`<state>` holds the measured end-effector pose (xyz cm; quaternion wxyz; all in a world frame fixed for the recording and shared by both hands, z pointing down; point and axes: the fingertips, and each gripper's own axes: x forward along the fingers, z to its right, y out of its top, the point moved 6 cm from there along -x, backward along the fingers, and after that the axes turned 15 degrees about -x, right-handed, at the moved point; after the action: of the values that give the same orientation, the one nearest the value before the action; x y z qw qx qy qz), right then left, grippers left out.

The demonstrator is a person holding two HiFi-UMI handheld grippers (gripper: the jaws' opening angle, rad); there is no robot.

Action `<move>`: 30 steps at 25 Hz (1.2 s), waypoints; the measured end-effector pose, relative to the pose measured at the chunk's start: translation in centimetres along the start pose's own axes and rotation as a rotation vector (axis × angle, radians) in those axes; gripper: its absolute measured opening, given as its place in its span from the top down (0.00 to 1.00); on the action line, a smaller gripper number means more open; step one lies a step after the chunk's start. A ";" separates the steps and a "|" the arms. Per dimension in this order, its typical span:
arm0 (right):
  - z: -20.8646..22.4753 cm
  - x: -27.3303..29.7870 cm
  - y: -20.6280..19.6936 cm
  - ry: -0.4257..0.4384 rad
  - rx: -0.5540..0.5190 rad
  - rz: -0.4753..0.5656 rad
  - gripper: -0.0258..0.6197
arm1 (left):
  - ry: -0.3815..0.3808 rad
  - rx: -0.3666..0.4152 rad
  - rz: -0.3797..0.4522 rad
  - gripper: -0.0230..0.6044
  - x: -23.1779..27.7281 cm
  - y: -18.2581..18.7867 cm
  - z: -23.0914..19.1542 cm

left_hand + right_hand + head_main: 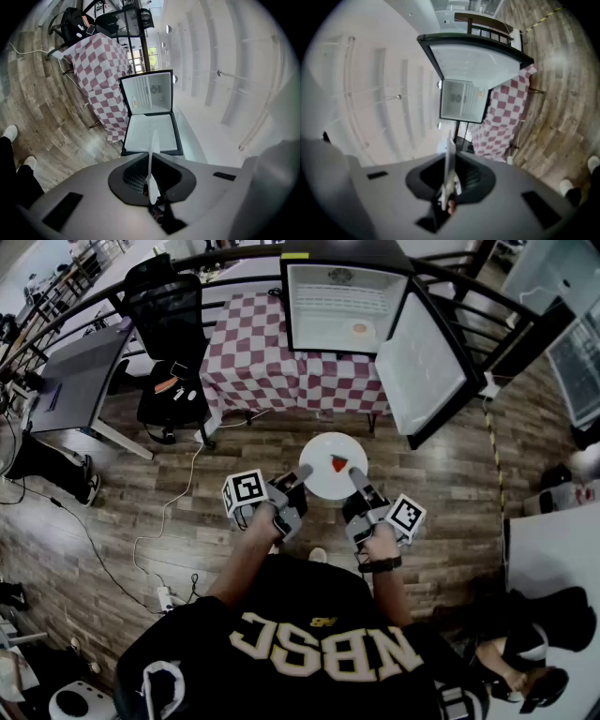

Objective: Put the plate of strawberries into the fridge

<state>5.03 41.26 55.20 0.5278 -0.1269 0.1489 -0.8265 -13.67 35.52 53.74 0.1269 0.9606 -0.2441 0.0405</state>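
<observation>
This looks like a staged test area in an office or lab hall, not a home kitchen — a mini fridge (337, 306) stands with its door open on a worktop (262, 367) draped in checked cloth, beside a black office chair (164, 315) and a grey desk (80, 381). Loose cables (137, 542) and a power strip (164, 598) lie on the wood-plank floor (234, 456) — black railings (206, 259) fence it.

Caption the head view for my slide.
Left hand-held gripper and right hand-held gripper hold a white plate with one strawberry, facing the open fridge on the checkered table.
</observation>
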 end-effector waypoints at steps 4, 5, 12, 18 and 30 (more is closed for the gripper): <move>0.7 -2.4 -0.1 -0.051 -0.073 -0.061 0.88 | 0.047 0.006 0.032 0.92 0.0 -2.0 -1.8; 1.0 -2.7 0.0 -0.061 -0.079 -0.072 0.88 | 0.054 -0.006 0.038 0.92 0.1 -2.4 -2.3; 3.0 -2.4 -0.8 0.005 0.051 -0.068 0.88 | 0.082 -0.042 0.085 0.92 -0.2 -2.6 -4.0; 4.3 0.5 0.9 0.031 0.053 -0.058 0.88 | 0.076 -0.083 0.097 0.92 1.6 -0.5 -4.4; 6.5 13.4 9.1 -0.007 -0.069 -0.076 0.88 | 0.041 -0.098 0.062 0.92 10.9 12.0 -0.7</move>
<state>9.45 24.70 58.44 0.4921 -0.1533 0.1707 -0.8398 -9.89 20.49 58.64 0.1774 0.9441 -0.2728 0.0519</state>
